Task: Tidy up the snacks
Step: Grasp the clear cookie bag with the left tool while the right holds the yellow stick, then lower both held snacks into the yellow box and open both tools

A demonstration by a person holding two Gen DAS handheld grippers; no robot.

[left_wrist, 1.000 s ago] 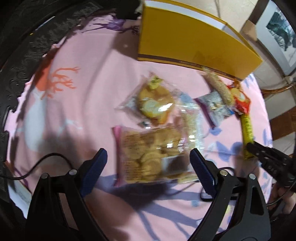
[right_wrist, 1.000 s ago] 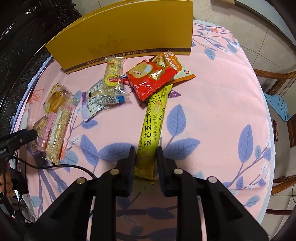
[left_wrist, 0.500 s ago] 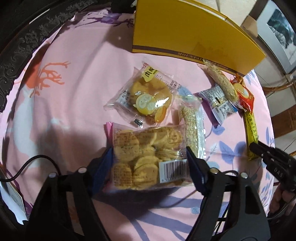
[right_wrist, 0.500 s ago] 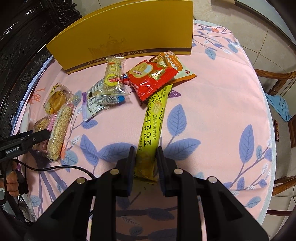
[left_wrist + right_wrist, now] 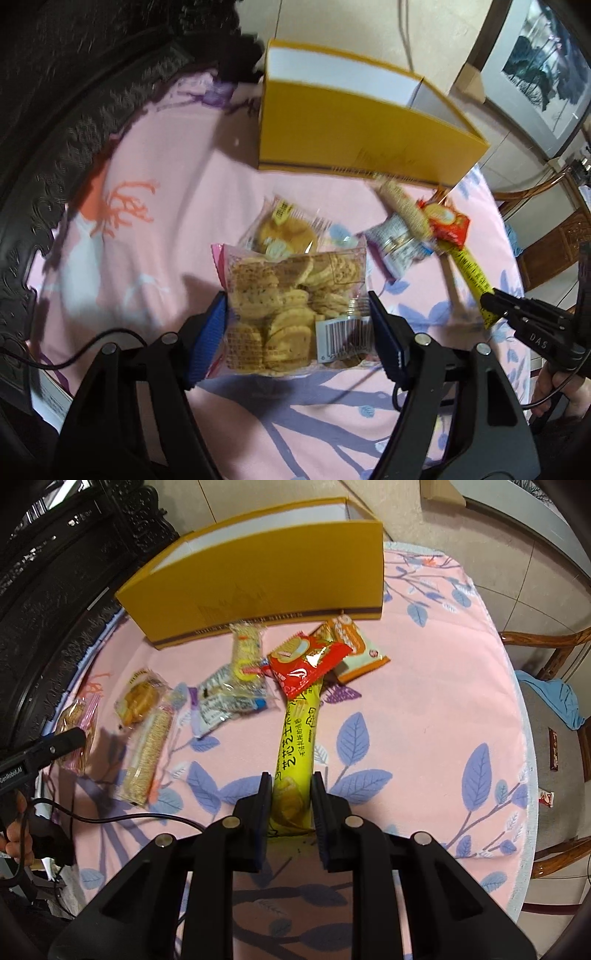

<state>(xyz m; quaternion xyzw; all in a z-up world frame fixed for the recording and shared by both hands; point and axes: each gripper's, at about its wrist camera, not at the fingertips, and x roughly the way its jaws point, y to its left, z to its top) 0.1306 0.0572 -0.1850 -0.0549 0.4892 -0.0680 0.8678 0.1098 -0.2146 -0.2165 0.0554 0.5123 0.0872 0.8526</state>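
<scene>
My left gripper (image 5: 297, 314) is shut on a clear bag of round crackers (image 5: 291, 306) and holds it above the pink cloth. My right gripper (image 5: 290, 792) is shut on the near end of a long yellow snack stick (image 5: 297, 738), which is lifted a little. An open yellow box (image 5: 258, 579) stands at the back; it also shows in the left wrist view (image 5: 354, 133). On the cloth lie a bun pack (image 5: 140, 698), a sesame bar (image 5: 149, 753), a white wrapper (image 5: 225, 701), a rice bar (image 5: 247, 650), a red packet (image 5: 304, 662) and an orange packet (image 5: 351, 642).
The round table has a pink leaf-print cloth (image 5: 424, 709). Dark carved furniture (image 5: 55, 572) stands at the left. A wooden chair with a blue cloth (image 5: 557, 698) is at the right. A black cable (image 5: 110, 818) runs over the near left of the cloth.
My left gripper closed on the cracker bag and lifted it off the cloth toward the box. My right gripper kept hold of the yellow stick and rose with it.
</scene>
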